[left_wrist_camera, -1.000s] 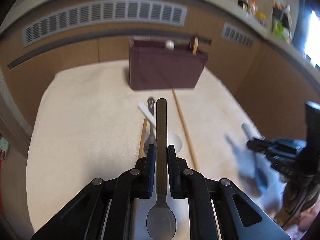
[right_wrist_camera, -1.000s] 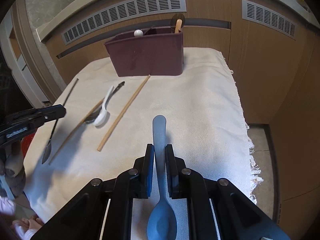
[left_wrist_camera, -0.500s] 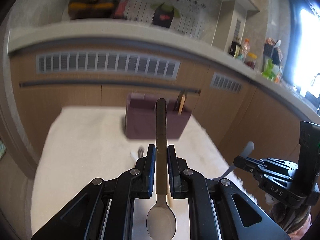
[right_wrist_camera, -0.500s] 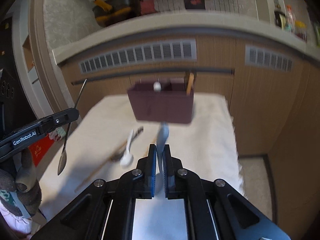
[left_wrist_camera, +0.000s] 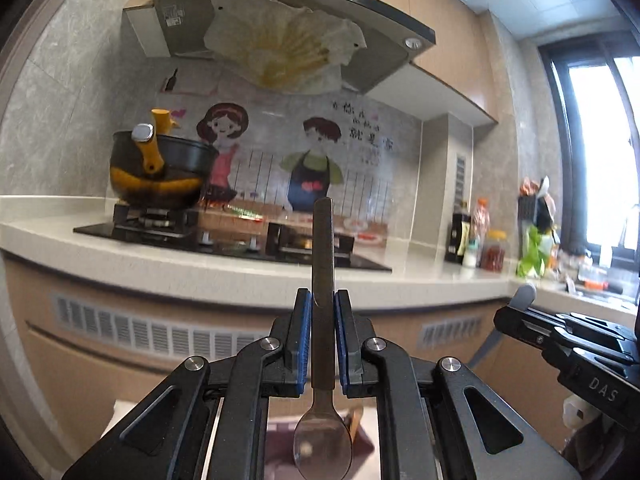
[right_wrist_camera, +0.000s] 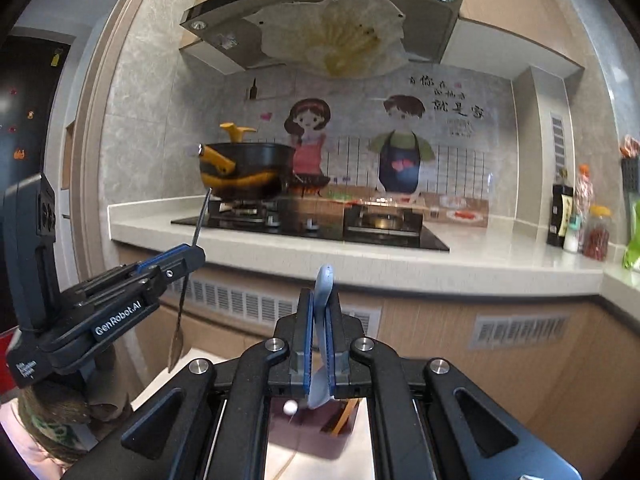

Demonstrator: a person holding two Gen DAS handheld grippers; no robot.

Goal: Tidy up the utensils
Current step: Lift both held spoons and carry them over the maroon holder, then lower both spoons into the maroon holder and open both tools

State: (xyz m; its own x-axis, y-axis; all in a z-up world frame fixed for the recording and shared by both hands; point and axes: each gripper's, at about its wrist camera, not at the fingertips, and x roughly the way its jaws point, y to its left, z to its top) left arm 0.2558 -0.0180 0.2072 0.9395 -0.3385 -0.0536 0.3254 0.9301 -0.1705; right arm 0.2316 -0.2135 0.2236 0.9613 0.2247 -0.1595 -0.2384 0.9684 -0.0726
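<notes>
A home kitchen; gas hob (right_wrist_camera: 312, 222), pot (right_wrist_camera: 244, 172), range hood (right_wrist_camera: 324, 8), stone counter (right_wrist_camera: 360, 264).

Left gripper (left_wrist_camera: 322, 300) level, jaws clamped on metal spoon (left_wrist_camera: 323, 360) handle, bowl hanging toward camera. Right gripper (right_wrist_camera: 316, 300) near level, jaws clamped on blue spoon (right_wrist_camera: 320, 308). Grippers side by side, gloved hand (right_wrist_camera: 52, 416) under left one.

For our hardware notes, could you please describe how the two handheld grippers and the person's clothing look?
Both the left gripper and the right gripper are black linkage frames with silver pivot bolts and blue pads. White lettering: "GenRobot.AI" left, "DAS" right. A patterned glove and pink sleeve show.
</notes>
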